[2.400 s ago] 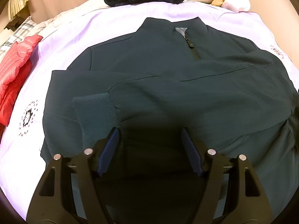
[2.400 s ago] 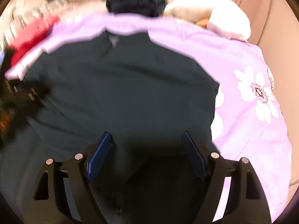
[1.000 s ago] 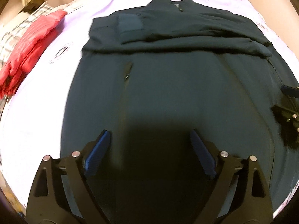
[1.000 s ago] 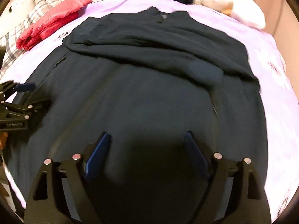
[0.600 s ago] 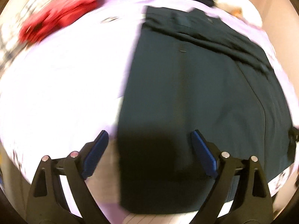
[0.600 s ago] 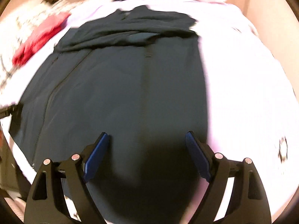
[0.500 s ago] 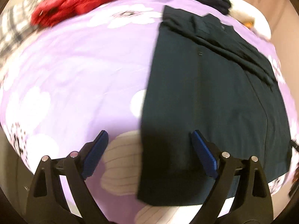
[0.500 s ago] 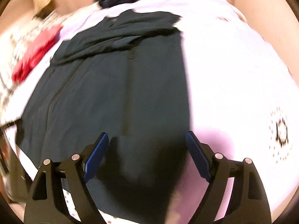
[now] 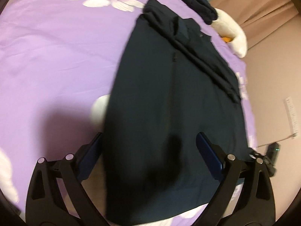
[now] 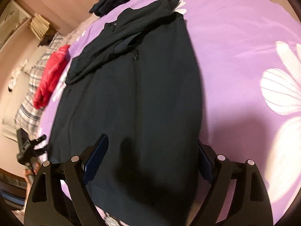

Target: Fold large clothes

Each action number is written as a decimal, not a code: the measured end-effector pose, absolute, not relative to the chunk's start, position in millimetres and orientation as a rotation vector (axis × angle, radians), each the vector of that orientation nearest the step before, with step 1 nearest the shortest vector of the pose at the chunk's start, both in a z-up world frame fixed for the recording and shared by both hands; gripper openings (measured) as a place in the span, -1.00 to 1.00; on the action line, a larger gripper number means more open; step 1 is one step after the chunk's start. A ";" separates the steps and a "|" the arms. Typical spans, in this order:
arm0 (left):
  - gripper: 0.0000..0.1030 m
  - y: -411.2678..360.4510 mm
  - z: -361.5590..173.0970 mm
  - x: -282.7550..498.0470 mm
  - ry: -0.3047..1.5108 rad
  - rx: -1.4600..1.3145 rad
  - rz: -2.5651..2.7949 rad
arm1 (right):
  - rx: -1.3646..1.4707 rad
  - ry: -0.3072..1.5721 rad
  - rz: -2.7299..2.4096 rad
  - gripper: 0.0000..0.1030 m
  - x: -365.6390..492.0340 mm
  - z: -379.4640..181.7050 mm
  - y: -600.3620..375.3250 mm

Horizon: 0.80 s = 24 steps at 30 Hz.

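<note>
A large dark teal zip jacket [image 9: 169, 101] lies flat on the purple flowered bedspread [image 9: 47, 52], sleeves folded across its chest near the collar. It also shows in the right wrist view [image 10: 131, 94]. My left gripper [image 9: 148, 150] is open over the jacket's hem at its left corner, holding nothing. My right gripper [image 10: 150, 154] is open over the hem at its right corner, holding nothing. The right gripper shows at the edge of the left wrist view [image 9: 270, 156], and the left gripper at the edge of the right wrist view [image 10: 30, 148].
A folded dark garment [image 9: 197, 1] and a white pillow [image 9: 235, 35] lie at the head of the bed. A red puffer jacket [image 10: 50, 77] lies on plaid bedding [image 10: 32, 98] at the bed's left side. Beige wall [image 9: 272, 66] runs along the right.
Both grippers have drawn back from the jacket's middle to its hem and spread apart, left toward the left corner, right toward the right corner. Both stayed open.
</note>
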State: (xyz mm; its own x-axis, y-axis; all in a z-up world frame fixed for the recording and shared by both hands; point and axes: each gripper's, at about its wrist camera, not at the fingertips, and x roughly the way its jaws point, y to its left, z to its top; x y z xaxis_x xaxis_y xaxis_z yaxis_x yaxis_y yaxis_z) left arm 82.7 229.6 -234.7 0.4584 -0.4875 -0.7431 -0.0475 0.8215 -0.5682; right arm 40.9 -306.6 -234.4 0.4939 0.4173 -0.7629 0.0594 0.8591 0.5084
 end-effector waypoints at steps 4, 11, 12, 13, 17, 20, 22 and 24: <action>0.89 232.1 -239.9 98.2 1.073 -0.667 -0.348 | 0.598 1.032 0.255 0.68 61.9 -236.1 -311.1; 0.89 237.5 -244.8 97.5 1.076 -0.748 -0.477 | 0.748 1.023 0.301 0.68 71.9 -240.4 -324.9; 0.88 236.2 -244.8 94.9 1.080 -0.738 -0.490 | 0.761 1.026 0.319 0.68 69.0 -240.5 -324.6; 0.88 234.9 -244.7 93.1 1.084 -0.724 -0.502 | 0.769 1.031 0.332 0.68 66.0 -240.7 -323.9; 0.88 233.6 -244.8 78.1 1.093 -0.699 -0.534 | 0.764 1.058 0.373 0.68 49.7 -240.4 -317.5; 0.88 239.0 -246.0 64.0 1.086 -0.734 -0.568 | 0.783 1.073 0.396 0.68 35.5 -240.2 -315.6; 0.88 242.6 -247.9 56.3 1.084 -0.759 -0.579 | 0.791 1.081 0.403 0.68 27.0 -240.0 -314.3; 0.88 248.2 -248.4 47.1 1.077 -0.793 -0.584 | 0.793 1.082 0.402 0.68 19.9 -238.9 -312.8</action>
State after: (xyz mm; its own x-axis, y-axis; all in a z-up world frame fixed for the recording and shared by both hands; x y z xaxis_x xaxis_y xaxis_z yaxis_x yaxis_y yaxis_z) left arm 47.1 248.2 -248.4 0.3737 -0.7541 -0.5401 0.0408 0.5951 -0.8026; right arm 19.9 -312.8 -238.9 0.4356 0.6464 -0.6265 0.0800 0.6654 0.7422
